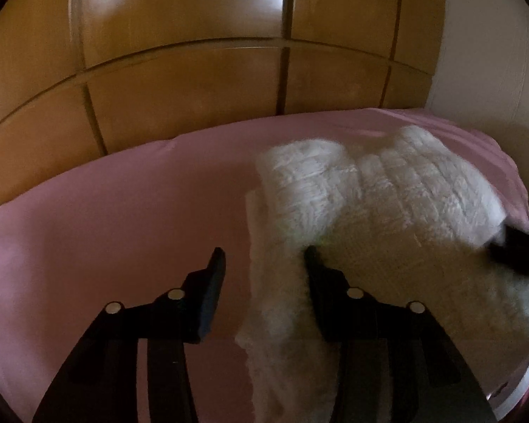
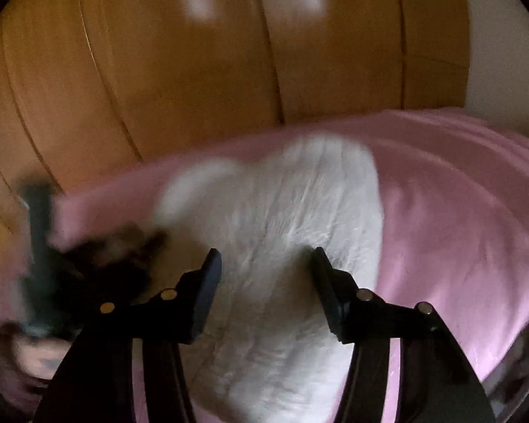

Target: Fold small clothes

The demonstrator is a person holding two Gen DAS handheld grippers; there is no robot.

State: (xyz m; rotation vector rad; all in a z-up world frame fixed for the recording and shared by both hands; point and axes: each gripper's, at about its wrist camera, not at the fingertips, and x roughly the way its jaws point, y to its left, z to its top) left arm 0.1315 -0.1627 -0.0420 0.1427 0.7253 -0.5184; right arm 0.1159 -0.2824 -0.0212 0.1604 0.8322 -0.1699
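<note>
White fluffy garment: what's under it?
The white fluffy garment lies on a pink sheet, which shows all around it. Part of the garment is folded over itself. Whatever is directly beneath the fabric is covered.

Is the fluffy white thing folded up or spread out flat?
Partly folded: the white garment has a flap doubled over itself on the pink sheet.

No writing, label, brand, number or sign can be read in either wrist view. The fluffy white garment, the pink sheet and the wooden wardrobe panels behind them all show plain surfaces. The right wrist view is motion-blurred, so any small print there could not be made out.
</note>
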